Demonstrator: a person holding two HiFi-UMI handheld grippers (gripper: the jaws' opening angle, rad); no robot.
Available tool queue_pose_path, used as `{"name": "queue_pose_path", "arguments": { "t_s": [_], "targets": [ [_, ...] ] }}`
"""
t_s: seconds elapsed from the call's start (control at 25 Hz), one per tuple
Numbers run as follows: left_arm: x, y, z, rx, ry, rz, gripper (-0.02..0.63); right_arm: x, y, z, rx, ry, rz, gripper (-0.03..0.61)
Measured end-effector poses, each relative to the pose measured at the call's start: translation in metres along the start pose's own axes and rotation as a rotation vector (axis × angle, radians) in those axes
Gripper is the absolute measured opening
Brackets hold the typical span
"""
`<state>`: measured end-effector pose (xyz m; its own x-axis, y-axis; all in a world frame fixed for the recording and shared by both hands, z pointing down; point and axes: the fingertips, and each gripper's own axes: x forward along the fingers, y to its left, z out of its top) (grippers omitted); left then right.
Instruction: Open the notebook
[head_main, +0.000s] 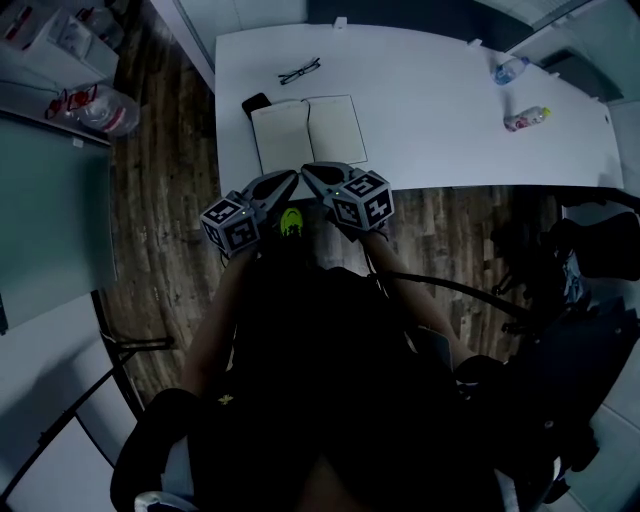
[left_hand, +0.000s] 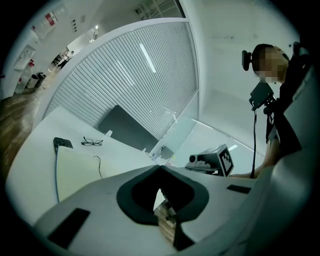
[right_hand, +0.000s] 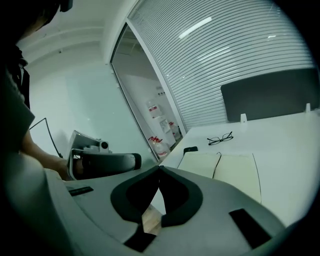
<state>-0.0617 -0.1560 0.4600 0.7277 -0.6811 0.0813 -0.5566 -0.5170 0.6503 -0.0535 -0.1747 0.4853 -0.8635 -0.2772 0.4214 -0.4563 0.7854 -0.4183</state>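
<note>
The notebook (head_main: 308, 133) lies open and flat on the white table (head_main: 440, 110), both cream pages up and a thin ribbon down its fold. It also appears in the left gripper view (left_hand: 77, 170) and the right gripper view (right_hand: 220, 167). My left gripper (head_main: 292, 177) and right gripper (head_main: 307, 171) hang side by side just off the table's near edge, their tips almost meeting in front of the notebook without touching it. Both are shut with nothing between the jaws, as seen at the left gripper (left_hand: 160, 167) and the right gripper (right_hand: 159, 167).
Black-rimmed glasses (head_main: 299, 71) and a dark phone (head_main: 256, 103) lie behind the notebook. Two bottles (head_main: 526, 118) rest at the table's far right. A black chair (head_main: 560, 260) stands to the right, and more bottles (head_main: 100, 110) sit on a low surface to the left.
</note>
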Motion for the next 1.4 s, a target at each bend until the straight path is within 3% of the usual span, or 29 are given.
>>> {"name": "queue_pose_path", "arguments": {
  "t_s": [0.32,0.96,1.4],
  "targets": [
    [-0.002,-0.035,-0.001,0.051,-0.01,0.018,0.017,-0.03,0.019,-0.002,-0.039,-0.046,0.009,-0.014],
    [-0.034,-0.128,-0.055,0.118,-0.025,0.041,0.017,-0.101,0.081,-0.048,-0.064,-0.078,0.05,-0.014],
    [-0.072,-0.15,-0.078,0.099,-0.048,0.03,0.017,-0.113,0.111,-0.068,-0.09,-0.067,0.024,-0.014]
  ]
}}
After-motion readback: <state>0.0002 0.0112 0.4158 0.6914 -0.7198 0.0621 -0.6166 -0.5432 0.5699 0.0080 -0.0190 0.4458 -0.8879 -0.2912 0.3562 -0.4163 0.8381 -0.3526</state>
